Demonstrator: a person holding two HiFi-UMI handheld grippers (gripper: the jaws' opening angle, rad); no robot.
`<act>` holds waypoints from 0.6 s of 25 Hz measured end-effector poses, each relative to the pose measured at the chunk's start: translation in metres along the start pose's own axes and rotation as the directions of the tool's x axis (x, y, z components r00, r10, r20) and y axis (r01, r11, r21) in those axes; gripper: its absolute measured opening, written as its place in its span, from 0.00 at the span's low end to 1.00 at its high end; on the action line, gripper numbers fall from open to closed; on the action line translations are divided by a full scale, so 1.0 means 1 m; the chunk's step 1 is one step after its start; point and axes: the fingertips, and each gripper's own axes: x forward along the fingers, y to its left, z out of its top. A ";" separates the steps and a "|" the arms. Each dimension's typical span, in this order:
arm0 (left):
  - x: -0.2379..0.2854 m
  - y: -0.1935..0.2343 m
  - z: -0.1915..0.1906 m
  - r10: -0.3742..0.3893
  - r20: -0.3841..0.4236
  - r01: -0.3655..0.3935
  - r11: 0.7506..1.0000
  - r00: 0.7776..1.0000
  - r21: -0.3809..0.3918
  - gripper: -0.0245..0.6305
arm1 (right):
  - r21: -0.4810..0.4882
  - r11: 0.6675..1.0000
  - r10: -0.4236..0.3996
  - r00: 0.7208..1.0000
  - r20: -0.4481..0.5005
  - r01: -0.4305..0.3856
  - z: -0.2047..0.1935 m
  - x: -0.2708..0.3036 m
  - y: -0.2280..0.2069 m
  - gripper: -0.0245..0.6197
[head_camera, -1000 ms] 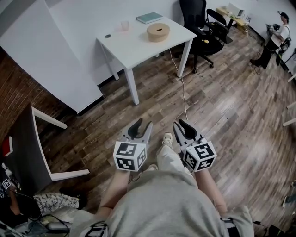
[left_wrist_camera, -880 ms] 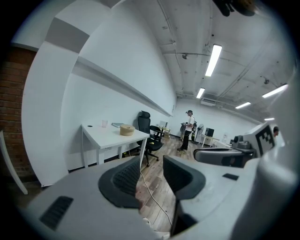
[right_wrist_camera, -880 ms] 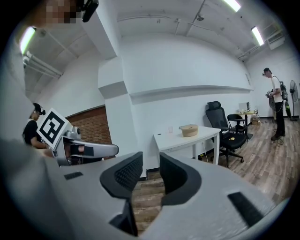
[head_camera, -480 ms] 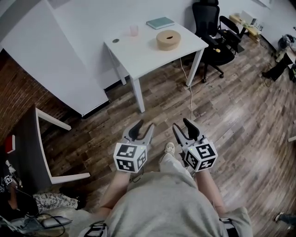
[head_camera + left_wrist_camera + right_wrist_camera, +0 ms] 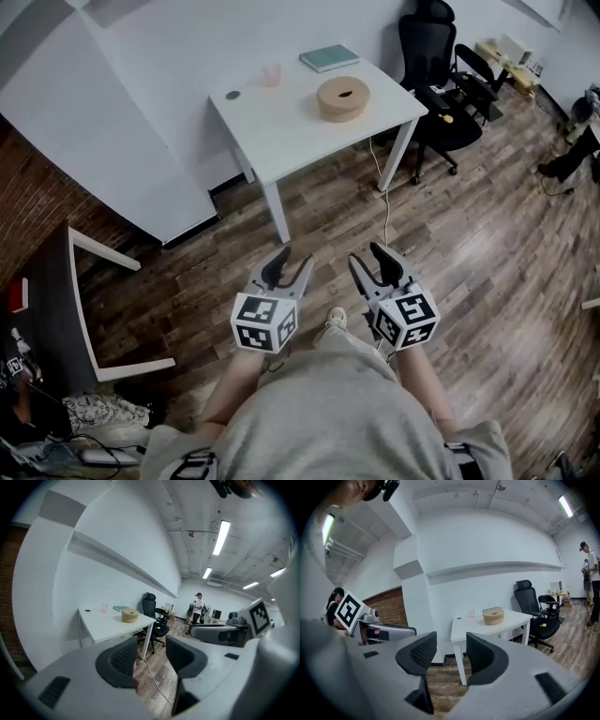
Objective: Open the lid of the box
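Both hand-held grippers are released and carry nothing. The left hand-held gripper (image 5: 291,261) and the right hand-held gripper (image 5: 370,258) have just been opening their jaws, and each gripper view shows only floor and distant furniture between the pads. Over the last second the white table (image 5: 291,127) has slid lower and grown nearer in the head view, so the person is walking toward it with both tools held out level in front. The round tan box (image 5: 342,97) sits on the right half of that table, its lid (image 5: 343,90) still on and untouched, well apart from either gripper. This looks like the approach, with the jaws made ready for a grasp and the whole opening still to do. On the table a cup (image 5: 272,74), a teal book (image 5: 329,58) and a small dark disc (image 5: 232,95) lie behind and left of the box, none touching it, so reaching in from the near edge seems free. A black office chair (image 5: 433,58) crowds the table's right end. A cable (image 5: 385,202) trails across the wooden floor along the walking line and could catch a foot. The dark side table (image 5: 52,300) at left is off the route.
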 end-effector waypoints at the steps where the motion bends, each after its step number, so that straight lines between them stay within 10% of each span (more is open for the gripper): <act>1: 0.008 0.000 0.003 0.002 0.001 -0.002 1.000 1.000 -0.002 0.31 | -0.003 1.000 0.005 1.000 0.000 -0.005 0.003 0.005 -0.007 0.34; 15: 0.112 0.005 0.036 0.065 0.016 -0.065 0.998 0.998 -0.020 0.31 | -0.031 0.996 0.081 0.997 -0.010 -0.081 0.034 0.060 -0.102 0.34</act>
